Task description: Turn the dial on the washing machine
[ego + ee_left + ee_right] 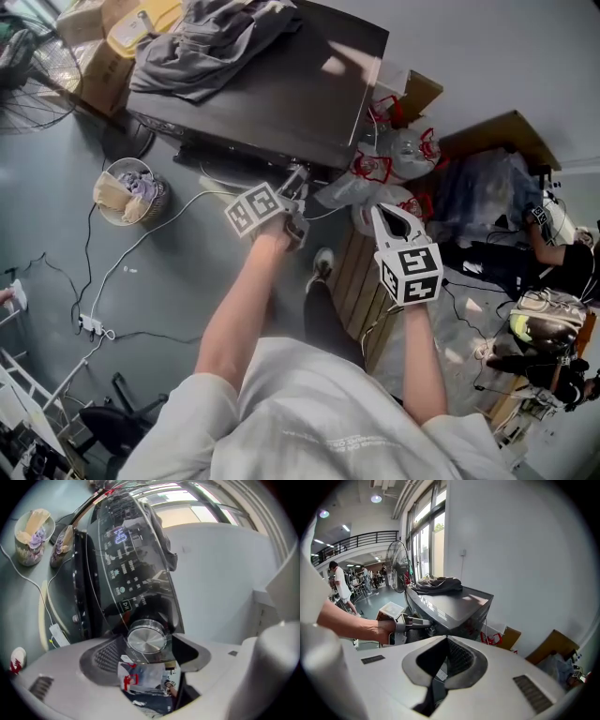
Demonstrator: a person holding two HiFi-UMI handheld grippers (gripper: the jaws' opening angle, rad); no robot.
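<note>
The dark washing machine [281,84] stands ahead of me, its glossy control panel [126,550] lit. A round silver dial [146,639] sits at the panel's near end. My left gripper [147,654] reaches to the machine's front [294,180] with the dial between its wide-set jaws. The ribbed left pad [108,657] and the dark right pad [190,651] stand beside the dial without pressing on it. My right gripper [380,214] hangs apart to the right, empty, its tips [447,641] meeting. From the right gripper view I see the left gripper [419,623] at the machine.
Grey clothes [206,37] lie on the machine's lid. A basket [131,192], a fan [37,75] and a power strip with cables [91,326] are on the floor to the left. Plastic bags [384,159], cardboard and a seated person [562,253] crowd the right.
</note>
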